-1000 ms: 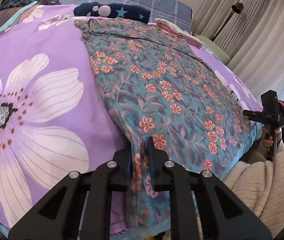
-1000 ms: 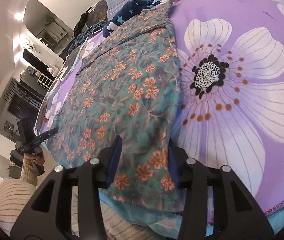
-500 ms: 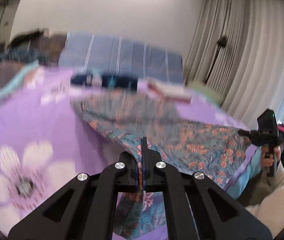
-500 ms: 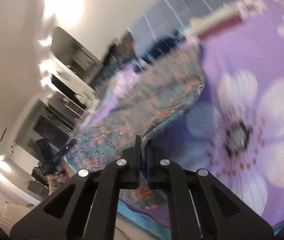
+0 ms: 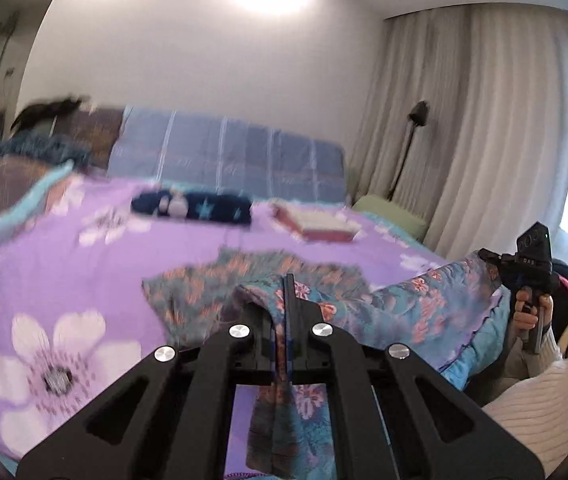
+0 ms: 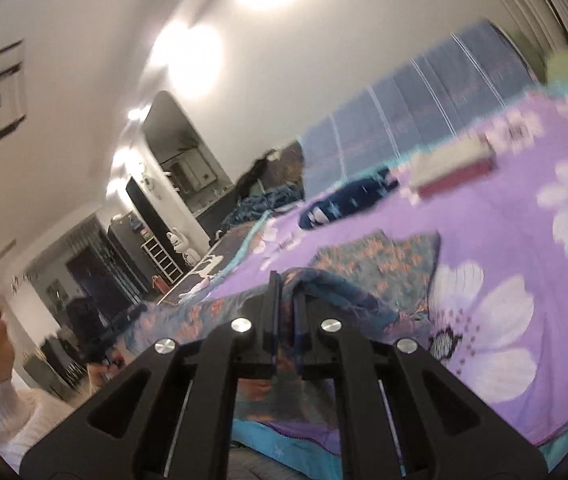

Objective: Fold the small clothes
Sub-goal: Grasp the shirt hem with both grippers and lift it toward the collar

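Both tongs, left tongs (image 5: 287, 300) and right tongs (image 6: 285, 300), clamped on floral garment (image 5: 423, 300), navy bundle (image 5: 192, 206) beyond

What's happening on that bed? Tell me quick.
A person holds a handheld gripper in each hand. The left gripper and the right gripper are each shut on a near corner of the teal cloth with orange flowers, lifted above the purple flowered bedspread. Its far part lies flat.

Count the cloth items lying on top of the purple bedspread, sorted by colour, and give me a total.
Teal floral garment: 1
Navy star-print garment: 1
Folded pink-and-white stack: 1
Total: 3
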The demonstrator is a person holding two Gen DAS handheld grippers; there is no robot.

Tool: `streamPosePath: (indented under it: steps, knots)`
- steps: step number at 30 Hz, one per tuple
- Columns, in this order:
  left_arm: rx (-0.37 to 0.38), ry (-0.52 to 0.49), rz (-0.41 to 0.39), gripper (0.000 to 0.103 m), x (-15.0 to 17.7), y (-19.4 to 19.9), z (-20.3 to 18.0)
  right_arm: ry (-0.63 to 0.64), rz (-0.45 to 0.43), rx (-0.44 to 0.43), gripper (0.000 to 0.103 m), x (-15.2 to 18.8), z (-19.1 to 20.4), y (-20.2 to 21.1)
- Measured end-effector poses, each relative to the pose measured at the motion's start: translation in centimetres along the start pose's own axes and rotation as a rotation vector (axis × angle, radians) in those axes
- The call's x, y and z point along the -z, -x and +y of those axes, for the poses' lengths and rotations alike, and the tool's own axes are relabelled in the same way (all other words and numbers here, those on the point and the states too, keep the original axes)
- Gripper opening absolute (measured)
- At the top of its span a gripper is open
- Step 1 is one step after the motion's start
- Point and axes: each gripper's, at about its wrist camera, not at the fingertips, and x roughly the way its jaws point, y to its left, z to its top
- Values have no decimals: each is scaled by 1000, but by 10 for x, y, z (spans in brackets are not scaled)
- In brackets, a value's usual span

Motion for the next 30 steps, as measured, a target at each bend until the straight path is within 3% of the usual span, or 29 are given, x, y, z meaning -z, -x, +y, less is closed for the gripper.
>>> streamPosePath:
  steps: [6,12,17,20,25,27,30]
  knots:
    - [-26,63,98,3,7,-39,21,-138,48,45,5,-9,-46,-55]
    - [-8,85,102,3,-18,-74,38,-169,74,63,5,-31,-75,-98]
    - [-25,113,130,3,-50,-139,67,-179,71,80,4,-60,-97,-144]
    - [-88,130,162,4,-58,-185,92,-156,73,156,4,-73,-118,-179]
    - [-203,240,385,4,-17,-272,143,-216,222,263,4,-56,-166,-237]
    - [-197,257,392,6,-6,-278,148,-232,240,262,7,-50,-175,-242]
    - [-170,267,368,21,-10,-265,147,-225,239,242,14,-50,-175,-238]
